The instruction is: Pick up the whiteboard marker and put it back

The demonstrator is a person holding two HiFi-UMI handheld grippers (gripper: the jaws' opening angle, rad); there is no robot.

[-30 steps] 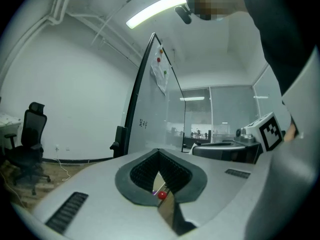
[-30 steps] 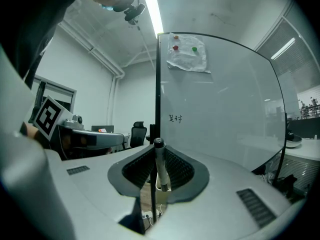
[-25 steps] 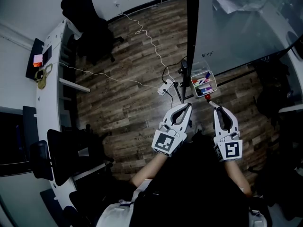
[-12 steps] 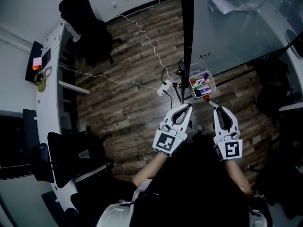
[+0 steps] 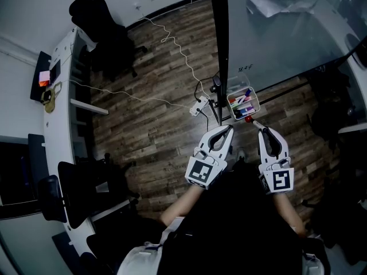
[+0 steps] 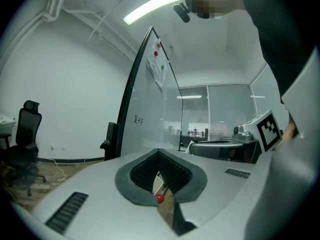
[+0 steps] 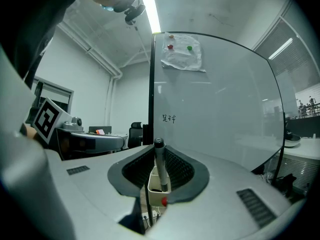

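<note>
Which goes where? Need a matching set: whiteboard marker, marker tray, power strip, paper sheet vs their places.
1. grey whiteboard marker with a dark cap
2. clear plastic marker tray
3. white power strip
4. crumpled white paper sheet

A. on the brown wooden floor
B. high on the whiteboard
C. upright between the right gripper fingers
D. beside the whiteboard's black frame, holding coloured markers

Pairs: 1-C, 2-D, 3-A, 4-B

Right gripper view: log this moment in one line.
right gripper: shut on upright dark grey whiteboard marker | left gripper: shut, empty | pale plastic marker tray: ahead
</note>
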